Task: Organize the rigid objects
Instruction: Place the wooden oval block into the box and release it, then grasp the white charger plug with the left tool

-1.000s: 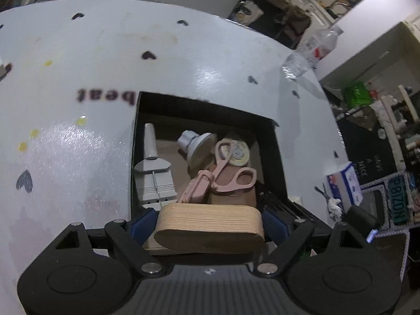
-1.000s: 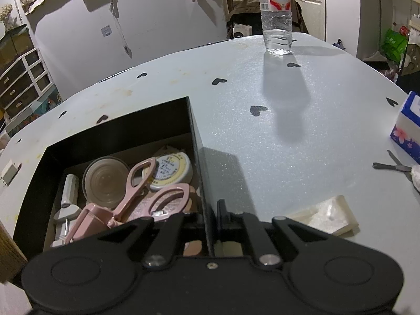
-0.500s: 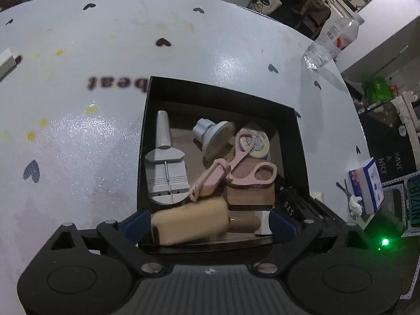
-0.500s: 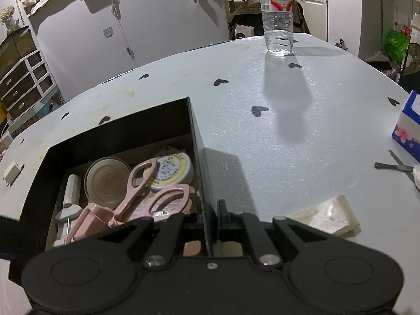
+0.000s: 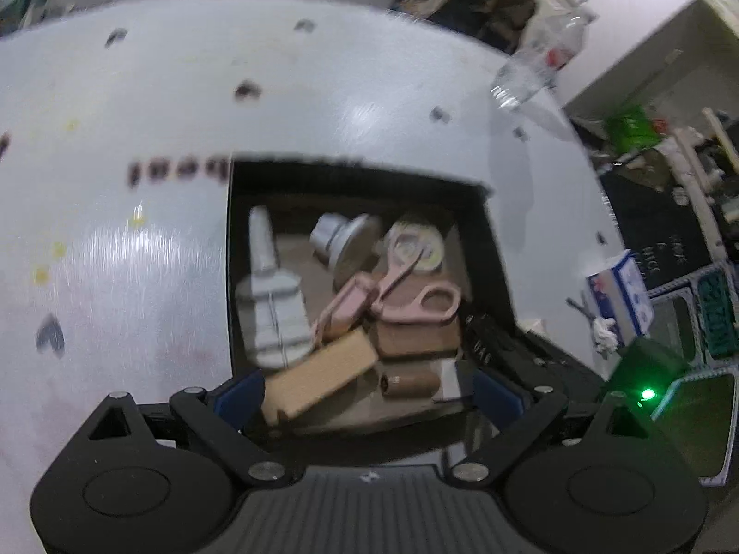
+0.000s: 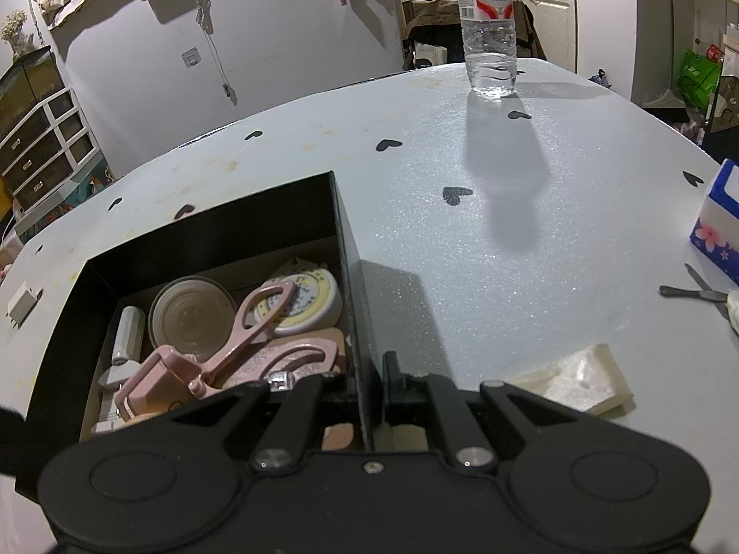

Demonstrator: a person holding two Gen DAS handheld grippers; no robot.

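Box (image 5: 355, 180) sits on the tabletop (image 5: 138, 277), black, open-topped, already holding a pile: pink scissors (image 5: 406, 295), a round tin (image 5: 415, 244), a white watch tool (image 5: 272, 309), a grey knob (image 5: 342, 235), a small brown cylinder (image 5: 411, 383). Wooden block (image 5: 318, 376) lies in the near left corner of the box, tilted, long axis running from low near-left up toward far-right, its upper end leaning on the pile.

Your left tool (image 5: 365, 392) has its fingers spread wide, nothing between them. The block lies just ahead of the left finger (image 5: 240, 397), off centre toward that side, apparently free of both pads though motion blur makes contact hard to rule out. So the block looks placed, and your left hand is the nearer one if it needs nudging flat.

Your right tool (image 6: 369, 388) is pinched on the box's right wall (image 6: 351, 277), one finger inside, one outside, steadying it. In the right wrist view only a sliver of the block shows at the lower left, mostly hidden by the tool body.

Outside the box, to the right: a cream plastic piece (image 6: 572, 383), small metal scissors (image 6: 693, 291), a tissue pack (image 6: 716, 226), a water bottle (image 6: 489, 32) at the far edge. Judgement: the cream piece is a likely next pick, nearer your right hand, but that hand is busy holding the wall
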